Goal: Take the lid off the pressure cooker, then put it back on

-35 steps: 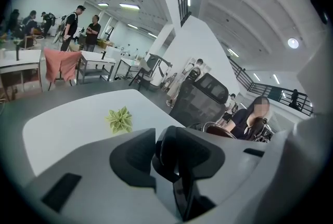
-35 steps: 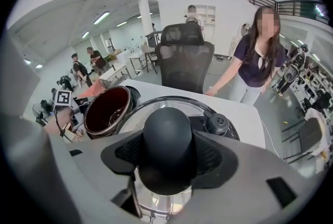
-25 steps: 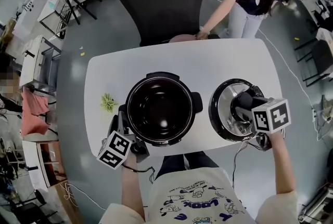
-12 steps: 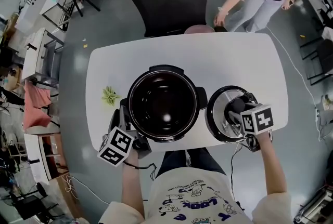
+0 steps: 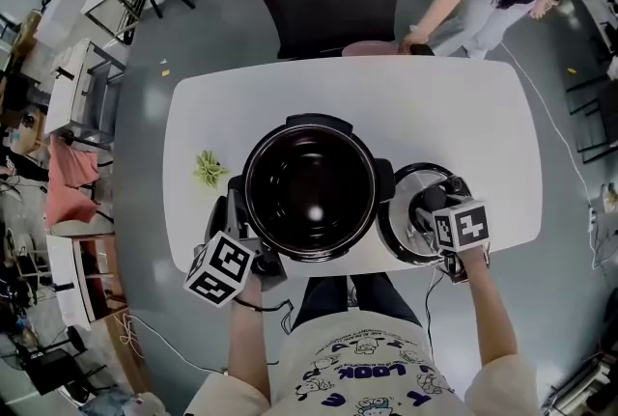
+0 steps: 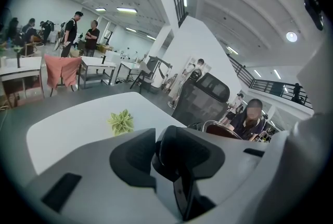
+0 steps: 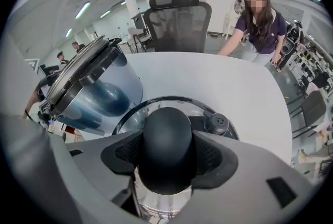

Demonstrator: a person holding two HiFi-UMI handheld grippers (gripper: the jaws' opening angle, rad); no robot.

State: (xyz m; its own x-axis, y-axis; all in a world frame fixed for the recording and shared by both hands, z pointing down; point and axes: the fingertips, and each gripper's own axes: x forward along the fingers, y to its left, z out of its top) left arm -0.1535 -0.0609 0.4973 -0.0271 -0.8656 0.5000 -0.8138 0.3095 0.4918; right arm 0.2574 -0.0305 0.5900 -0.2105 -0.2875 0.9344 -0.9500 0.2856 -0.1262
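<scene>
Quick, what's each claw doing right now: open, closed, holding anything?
Left claw: closed on the pressure cooker's side handle.
Right claw: closed on the lid's black knob.

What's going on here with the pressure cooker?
A person works with a gripper in each hand. The left gripper is clamped on the side handle of the open pressure cooker, mid-table. The right gripper grips the lid by its black knob, just right of the cooker, low at the white table. The lid is off and not yet back on.
</scene>
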